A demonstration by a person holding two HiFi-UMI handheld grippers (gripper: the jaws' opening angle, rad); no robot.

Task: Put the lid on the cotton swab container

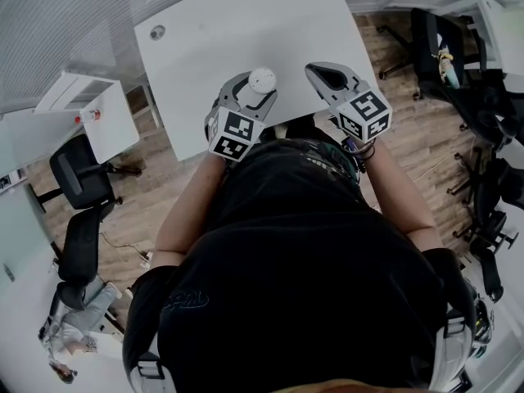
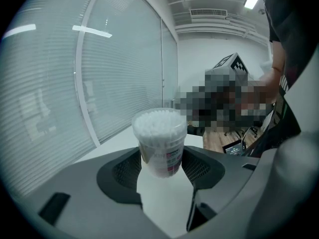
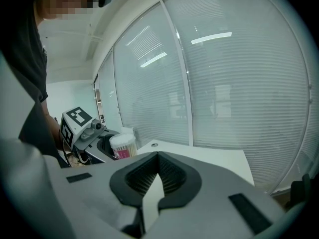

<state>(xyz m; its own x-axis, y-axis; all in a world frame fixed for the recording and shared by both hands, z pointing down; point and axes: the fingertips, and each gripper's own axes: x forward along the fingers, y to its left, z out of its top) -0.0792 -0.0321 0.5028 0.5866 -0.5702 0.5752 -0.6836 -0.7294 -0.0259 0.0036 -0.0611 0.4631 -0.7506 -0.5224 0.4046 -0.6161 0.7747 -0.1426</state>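
The cotton swab container (image 1: 262, 79) is a small clear tub packed with white swabs and bearing a pink label. It stands near the front edge of the white table (image 1: 246, 15). My left gripper (image 1: 254, 89) is shut on it, one pad against each side of the tub (image 2: 159, 141). A clear rim rings its top; I cannot tell whether a lid sits there. No separate lid shows. My right gripper (image 1: 321, 72) hovers shut and empty just right of the tub, jaws (image 3: 158, 176) meeting over bare table. From that side the tub (image 3: 123, 146) shows at the left.
A small grey round disc (image 1: 157, 32) is set in the table's far left part, also seen as the disc (image 3: 154, 145). A white cabinet (image 1: 90, 113) and black office chairs (image 1: 78, 178) stand left; more chairs (image 1: 458, 47) right. A glass wall with blinds (image 3: 239, 93) lies beyond the table.
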